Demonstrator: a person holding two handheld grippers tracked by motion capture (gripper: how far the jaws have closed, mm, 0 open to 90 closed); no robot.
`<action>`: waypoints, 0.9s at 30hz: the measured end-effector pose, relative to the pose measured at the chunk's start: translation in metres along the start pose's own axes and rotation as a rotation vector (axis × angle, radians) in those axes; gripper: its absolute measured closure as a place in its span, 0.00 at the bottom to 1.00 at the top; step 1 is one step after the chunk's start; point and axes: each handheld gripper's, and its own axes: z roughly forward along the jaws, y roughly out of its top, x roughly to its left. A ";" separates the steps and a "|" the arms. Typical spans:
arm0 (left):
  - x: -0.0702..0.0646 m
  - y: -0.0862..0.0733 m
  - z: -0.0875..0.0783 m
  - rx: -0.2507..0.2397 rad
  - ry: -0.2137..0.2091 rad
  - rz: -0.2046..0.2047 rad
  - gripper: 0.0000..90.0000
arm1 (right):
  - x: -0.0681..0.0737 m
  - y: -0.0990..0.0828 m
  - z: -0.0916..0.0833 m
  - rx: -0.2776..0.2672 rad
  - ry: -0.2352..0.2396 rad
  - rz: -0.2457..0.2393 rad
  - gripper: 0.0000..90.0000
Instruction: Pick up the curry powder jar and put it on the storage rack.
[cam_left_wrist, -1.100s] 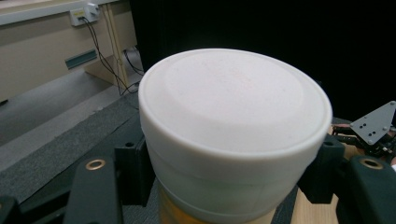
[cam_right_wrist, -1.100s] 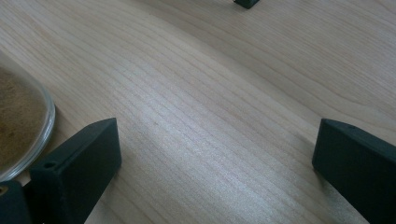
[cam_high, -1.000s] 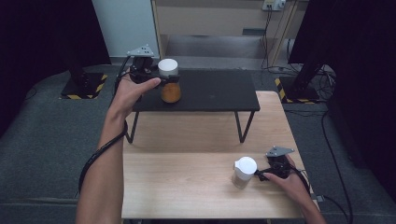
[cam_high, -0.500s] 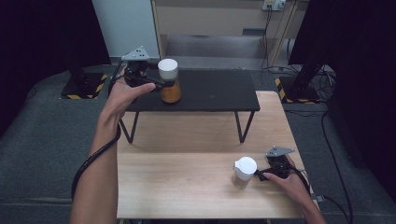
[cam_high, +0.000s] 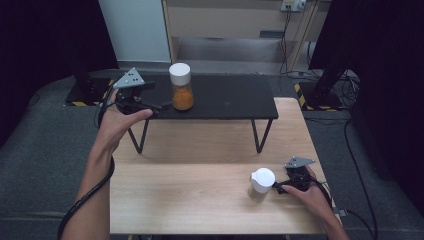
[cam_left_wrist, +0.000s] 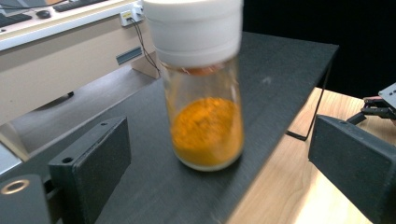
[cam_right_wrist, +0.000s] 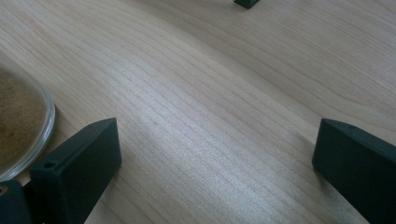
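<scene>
Left fingers (cam_left_wrist: 219, 154) just opened, orange jar (cam_high: 181, 86) freed

Jar (cam_left_wrist: 205, 116) ahead of left tool: clear glossy glass, smooth white plastic lid, orange powder. Shelf (cam_high: 225, 97) beneath: matt black. Worktop (cam_right_wrist: 210, 116) under right tool: pale wood, smooth, fine-grained. Tool jaws: matt black plastic.

jar (cam_right_wrist: 18, 126) cut off at left edge
</scene>
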 end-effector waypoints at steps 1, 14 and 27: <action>-0.004 -0.003 -0.002 -0.006 -0.004 0.004 0.05 | 0.000 0.000 0.000 0.000 0.000 0.001 0.02; -0.066 -0.058 0.014 0.050 -0.023 0.047 0.03 | 0.000 0.000 0.000 0.000 0.000 0.000 0.02; -0.099 -0.110 0.061 0.279 -0.080 0.047 0.03 | 0.000 0.000 0.000 0.000 0.000 0.001 0.02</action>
